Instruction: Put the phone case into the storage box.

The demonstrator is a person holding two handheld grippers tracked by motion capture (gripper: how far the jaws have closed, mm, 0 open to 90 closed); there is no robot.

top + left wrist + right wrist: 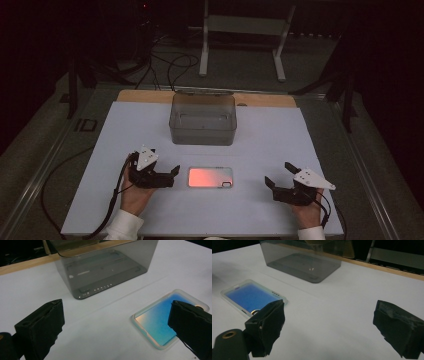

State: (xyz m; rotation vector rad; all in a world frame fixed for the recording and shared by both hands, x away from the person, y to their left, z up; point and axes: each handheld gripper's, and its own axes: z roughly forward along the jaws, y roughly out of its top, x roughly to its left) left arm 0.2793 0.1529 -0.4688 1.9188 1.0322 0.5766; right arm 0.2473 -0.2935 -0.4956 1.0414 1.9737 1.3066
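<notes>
A phone in a clear case (210,177) lies flat on the white table sheet (115,150), glowing pinkish in the high view. It looks blue in the left gripper view (156,320) and the right gripper view (249,296). Behind it stands an empty smoky clear plastic box (202,120) (105,267) (302,260). My left gripper (163,160) (116,315) rests just left of the phone, open, with its right jaw over the phone's near corner. My right gripper (279,174) (329,312) sits apart to the phone's right, open and holding nothing.
A strip of wooden tabletop (145,96) shows behind the sheet. A white metal stand (245,25) and loose cables (170,65) lie on the floor beyond the table. Bare sheet surrounds the phone and box.
</notes>
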